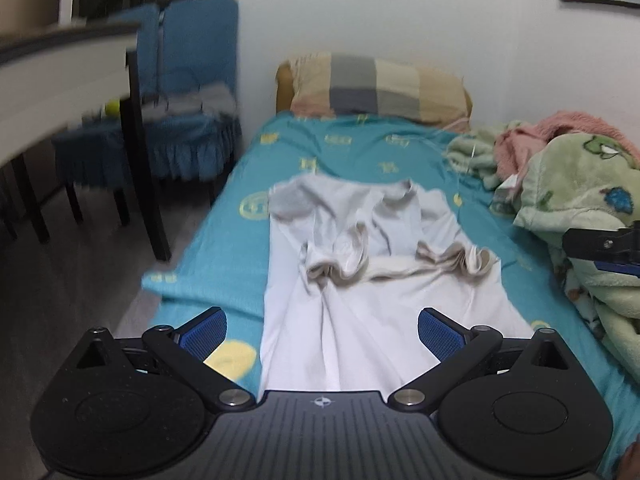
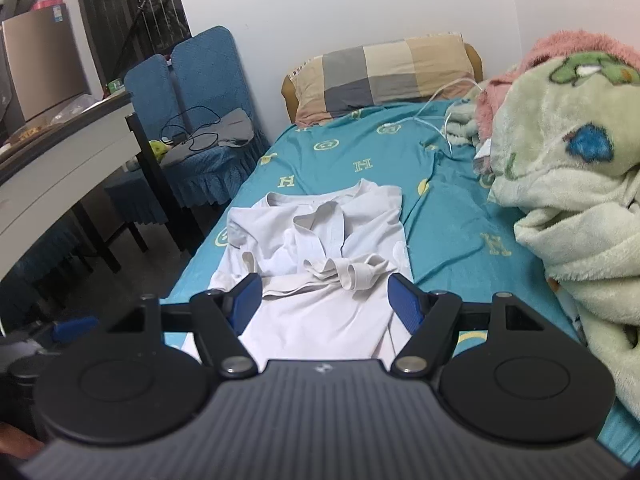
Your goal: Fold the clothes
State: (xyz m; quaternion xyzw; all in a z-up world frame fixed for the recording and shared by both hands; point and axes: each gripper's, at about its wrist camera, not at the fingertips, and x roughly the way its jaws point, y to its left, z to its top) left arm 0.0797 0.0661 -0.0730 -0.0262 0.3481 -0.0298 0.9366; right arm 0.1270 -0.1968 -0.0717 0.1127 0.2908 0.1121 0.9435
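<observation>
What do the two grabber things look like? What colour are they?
Both look alike. The left gripper and the right gripper are black, with blue ridged pads on two fingers, silver bolts, round black discs on each side, and a grey ribbed body bearing a small emblem.

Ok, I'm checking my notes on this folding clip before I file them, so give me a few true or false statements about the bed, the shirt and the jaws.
1. A white shirt lies on the teal sheet. True.
2. The right gripper is shut on the shirt. False: its jaws stand wide open, holding nothing.
3. The left gripper has its jaws open. True.
4. The pillow lies on the floor. False: it sits at the head of the bed.
5. A fleece blanket is heaped to the right of the shirt. True.
6. The shirt's sleeves are spread flat out to the sides. False: they are bunched across its middle.
</observation>
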